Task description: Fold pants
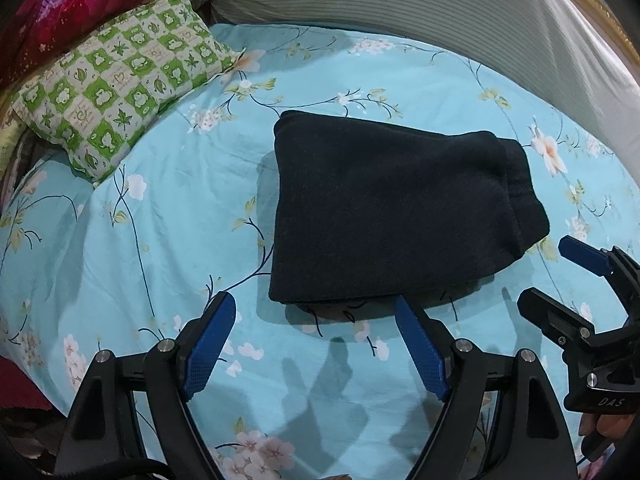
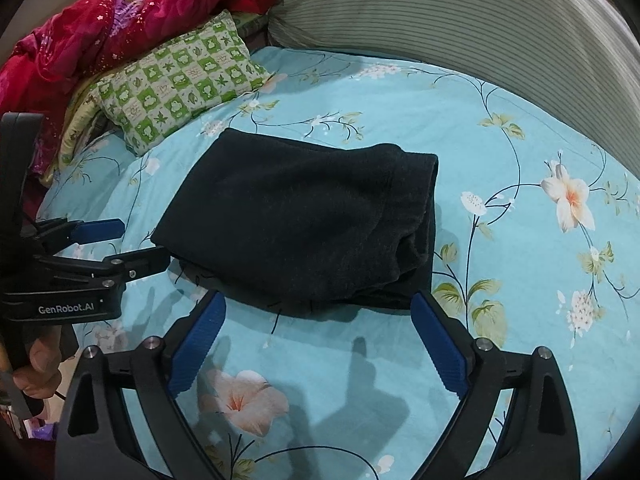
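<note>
The dark navy pants (image 1: 392, 208) lie folded into a compact rectangle on the light blue floral bed sheet (image 1: 168, 216); they also show in the right wrist view (image 2: 304, 220). My left gripper (image 1: 314, 308) is open and empty, just short of the bundle's near edge. My right gripper (image 2: 316, 306) is open and empty, also just short of the near edge. The right gripper shows at the right in the left wrist view (image 1: 544, 276), and the left gripper shows at the left in the right wrist view (image 2: 132, 244). Neither touches the pants.
A green and white checked pillow (image 1: 120, 88) lies at the back left. A red and pink quilt (image 2: 80, 40) is heaped behind it. A grey striped padded headboard (image 2: 460, 12) runs along the far side. The floral sheet (image 2: 520, 240) spreads around the pants.
</note>
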